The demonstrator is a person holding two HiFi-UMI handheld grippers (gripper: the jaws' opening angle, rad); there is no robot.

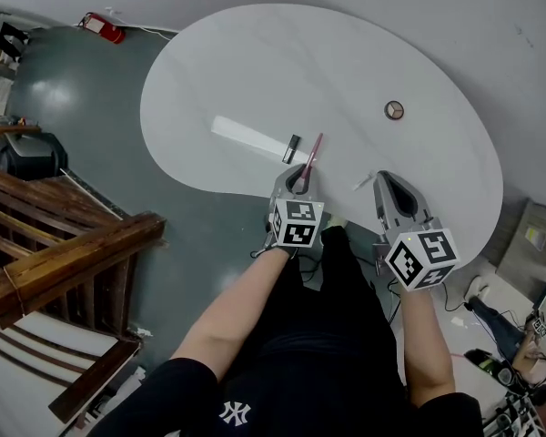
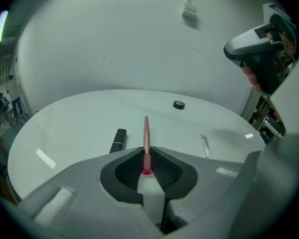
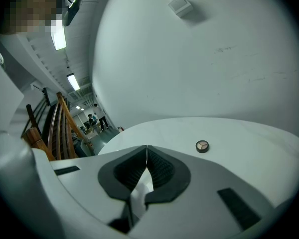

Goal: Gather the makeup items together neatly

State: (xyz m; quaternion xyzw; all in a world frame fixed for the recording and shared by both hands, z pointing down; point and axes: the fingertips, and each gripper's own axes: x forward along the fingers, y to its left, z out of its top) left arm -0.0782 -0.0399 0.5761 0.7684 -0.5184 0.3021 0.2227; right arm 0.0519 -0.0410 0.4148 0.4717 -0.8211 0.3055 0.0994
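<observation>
Left tongs [image 2: 146, 152] pinch a pencil [image 2: 146, 132] by its tail, so it may swivel and drop; right tongs [image 3: 146, 151] are pressed together, empty.

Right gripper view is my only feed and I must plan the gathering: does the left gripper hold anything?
Observer: Yes, the left gripper is shut on a pink pencil that sticks out past its jaws.
Operator: Anything on the table besides the round compact?
Observer: A black tube lies on the table, just left of the pencil.
Operator: More?
Observer: A small clear item lies to the pencil's right.
</observation>
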